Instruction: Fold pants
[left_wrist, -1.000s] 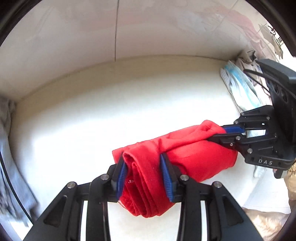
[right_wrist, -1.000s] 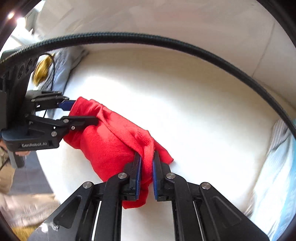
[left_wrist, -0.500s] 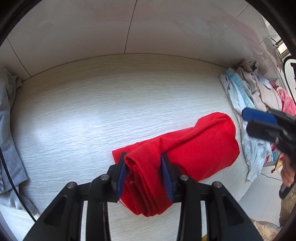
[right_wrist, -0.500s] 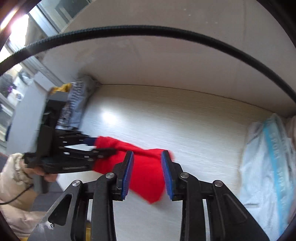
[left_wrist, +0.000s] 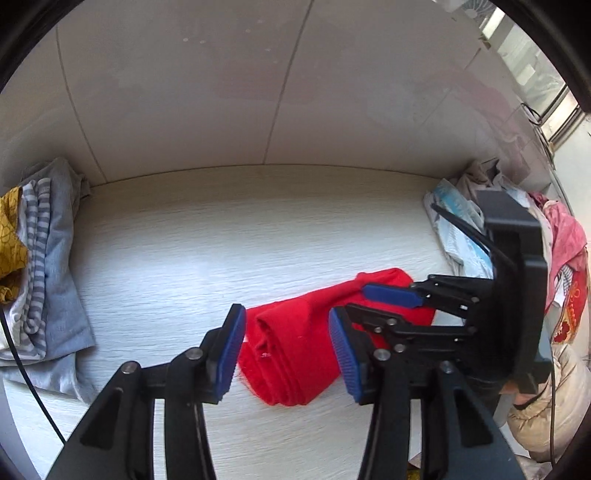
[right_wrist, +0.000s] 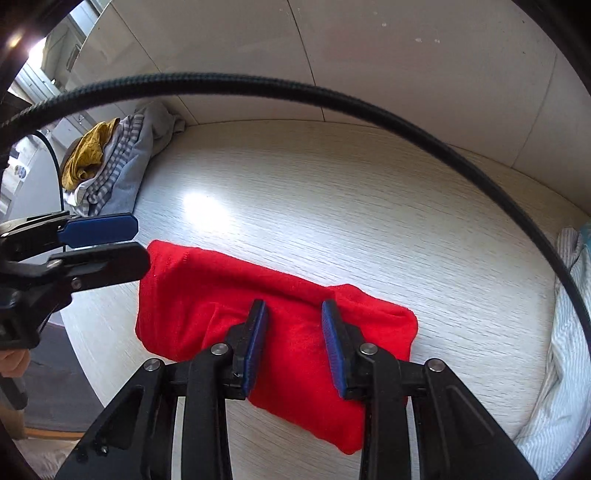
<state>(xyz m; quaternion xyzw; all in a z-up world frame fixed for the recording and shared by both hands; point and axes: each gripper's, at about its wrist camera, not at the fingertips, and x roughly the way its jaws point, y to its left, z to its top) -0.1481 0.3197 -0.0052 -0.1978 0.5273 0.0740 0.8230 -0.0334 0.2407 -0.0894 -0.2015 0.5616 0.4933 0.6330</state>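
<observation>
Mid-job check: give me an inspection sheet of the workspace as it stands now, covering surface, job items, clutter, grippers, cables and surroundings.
Surface: pale wood-grain table, bare in the middle, with a bright glare patch.
Job's things: red pants lie folded into a compact bundle near the front edge, flat on the table.
Clutter: grey, striped and mustard clothes pile at one end; pale blue and pink laundry heap at the other.
Grippers: left gripper is opening, with the bundle seen between its pads but not pressed; right gripper is open above the pants, gripping nothing.
Cables: black braided cable arcs across the right wrist view.
Surroundings: white panelled wall behind; window at the edge.
</observation>
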